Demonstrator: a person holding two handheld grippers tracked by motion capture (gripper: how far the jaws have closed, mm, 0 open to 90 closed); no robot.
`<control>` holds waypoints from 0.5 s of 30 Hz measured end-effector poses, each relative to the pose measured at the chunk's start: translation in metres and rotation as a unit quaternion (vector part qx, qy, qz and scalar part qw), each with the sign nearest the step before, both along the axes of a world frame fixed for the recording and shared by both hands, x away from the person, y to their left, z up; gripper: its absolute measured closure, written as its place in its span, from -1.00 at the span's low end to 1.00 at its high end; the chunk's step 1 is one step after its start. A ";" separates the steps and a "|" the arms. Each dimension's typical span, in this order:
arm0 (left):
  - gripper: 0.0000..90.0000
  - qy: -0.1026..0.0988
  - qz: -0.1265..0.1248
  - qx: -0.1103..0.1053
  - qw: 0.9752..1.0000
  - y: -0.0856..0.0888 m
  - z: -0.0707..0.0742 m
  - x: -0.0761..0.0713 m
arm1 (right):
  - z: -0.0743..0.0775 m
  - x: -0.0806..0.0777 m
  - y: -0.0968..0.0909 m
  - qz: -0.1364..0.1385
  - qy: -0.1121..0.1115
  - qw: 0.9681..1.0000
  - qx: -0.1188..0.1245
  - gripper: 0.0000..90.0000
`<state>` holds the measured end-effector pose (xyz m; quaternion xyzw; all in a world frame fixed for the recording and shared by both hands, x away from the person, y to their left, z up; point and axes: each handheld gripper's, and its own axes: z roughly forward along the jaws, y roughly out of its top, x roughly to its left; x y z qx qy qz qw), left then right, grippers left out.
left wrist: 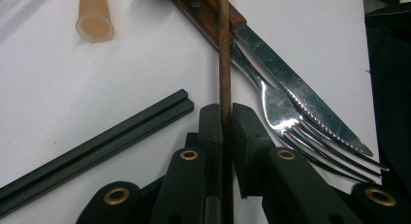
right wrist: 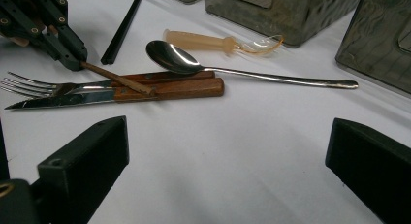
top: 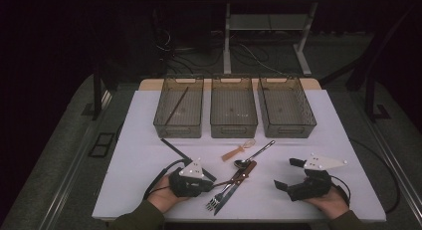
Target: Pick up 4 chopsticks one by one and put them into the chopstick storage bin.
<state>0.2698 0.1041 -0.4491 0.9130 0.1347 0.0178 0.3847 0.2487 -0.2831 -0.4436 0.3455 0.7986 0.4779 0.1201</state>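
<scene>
My left gripper [left wrist: 226,112] is shut on a thin brown wooden chopstick [left wrist: 224,64], which runs straight out between the two pads. The chopstick lies across a wooden-handled knife [left wrist: 300,93] and a fork [left wrist: 286,120] on the white table. In the high view the left gripper [top: 211,180] sits at the front left, with the chopstick [top: 231,176] angling right from it. My right gripper [top: 288,173] rests at the front right, its jaws wide open with nothing between them. The right gripper view [right wrist: 228,161] shows bare table between those jaws, with the left gripper [right wrist: 72,59] pinching the chopstick [right wrist: 116,77] farther off.
Three clear bins [top: 178,127] [top: 233,128] [top: 287,128] stand in a row at the back; the left one holds another brown chopstick [top: 176,105]. A metal spoon [top: 254,155], a translucent plastic spoon [top: 239,150] and a pair of black chopsticks [top: 174,149] lie mid-table.
</scene>
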 end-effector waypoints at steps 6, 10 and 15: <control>0.87 -0.003 -0.002 0.002 1.000 0.000 0.000 0.000 | 0.000 0.000 0.000 0.000 0.002 1.000 -0.001 -0.97; 0.88 -0.011 -0.005 0.006 1.000 -0.001 0.001 -0.001 | 0.000 0.000 0.000 0.000 0.002 1.000 0.000 -0.97; 0.88 -0.009 -0.003 0.006 1.000 0.002 0.003 0.000 | 0.000 0.000 0.000 0.001 0.000 1.000 0.000 -0.97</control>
